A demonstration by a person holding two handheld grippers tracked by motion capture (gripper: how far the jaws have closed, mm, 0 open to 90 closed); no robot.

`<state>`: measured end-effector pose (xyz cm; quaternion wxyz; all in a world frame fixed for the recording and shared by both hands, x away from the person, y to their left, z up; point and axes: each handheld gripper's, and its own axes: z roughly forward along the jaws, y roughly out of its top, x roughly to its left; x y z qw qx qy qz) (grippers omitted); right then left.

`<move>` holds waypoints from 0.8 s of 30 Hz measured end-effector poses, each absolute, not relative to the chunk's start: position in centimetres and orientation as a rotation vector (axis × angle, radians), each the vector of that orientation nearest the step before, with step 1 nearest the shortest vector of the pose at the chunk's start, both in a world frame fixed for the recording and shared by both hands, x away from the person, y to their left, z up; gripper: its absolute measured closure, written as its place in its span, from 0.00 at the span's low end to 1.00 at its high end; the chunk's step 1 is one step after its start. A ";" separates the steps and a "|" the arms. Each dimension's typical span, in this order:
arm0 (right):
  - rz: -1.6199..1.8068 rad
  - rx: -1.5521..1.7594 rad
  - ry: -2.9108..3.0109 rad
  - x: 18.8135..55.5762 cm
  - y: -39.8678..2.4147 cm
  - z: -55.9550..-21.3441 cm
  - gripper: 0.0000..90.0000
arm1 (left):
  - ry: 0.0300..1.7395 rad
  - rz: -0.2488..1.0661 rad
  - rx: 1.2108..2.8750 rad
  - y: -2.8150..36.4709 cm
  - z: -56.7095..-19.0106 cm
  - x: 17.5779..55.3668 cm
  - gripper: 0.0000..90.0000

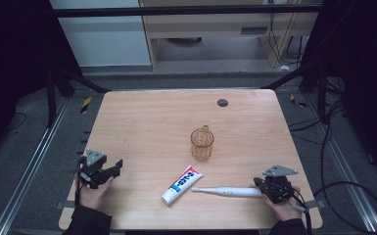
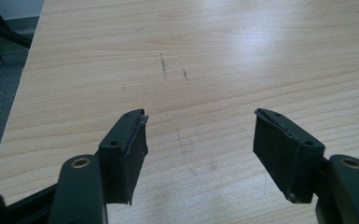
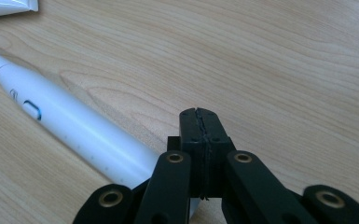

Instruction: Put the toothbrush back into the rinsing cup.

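Lighting: overhead and even on the table point(image 1: 142, 117) in the high view, surroundings falling to near-black at both side edges; shadows short and soft. Glare: a pale sheen across the tabletop's far right part in the left gripper view. Focus: high view slightly soft; near jaws mildly blurred in both gripper views.

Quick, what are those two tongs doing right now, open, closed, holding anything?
Left tongs: open, nothing between them, bare table below.
Right tongs: closed, pads together, holding nothing; the white toothbrush lies beside them.
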<state>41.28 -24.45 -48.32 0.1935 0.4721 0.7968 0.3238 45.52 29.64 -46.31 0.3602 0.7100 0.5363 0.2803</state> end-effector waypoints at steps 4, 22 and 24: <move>0.916 1.313 2.231 41.6 -24.4 -48.2 1.00 | 1.381 0.723 1.833 29.6 -46.3 45.5 0.38; 1.023 1.246 2.227 41.6 -23.2 -46.7 0.99 | 1.380 0.723 1.834 29.6 -46.3 45.6 0.38; 1.031 1.235 2.233 41.6 -23.1 -46.7 0.99 | 1.380 0.723 1.833 29.6 -46.3 45.5 0.38</move>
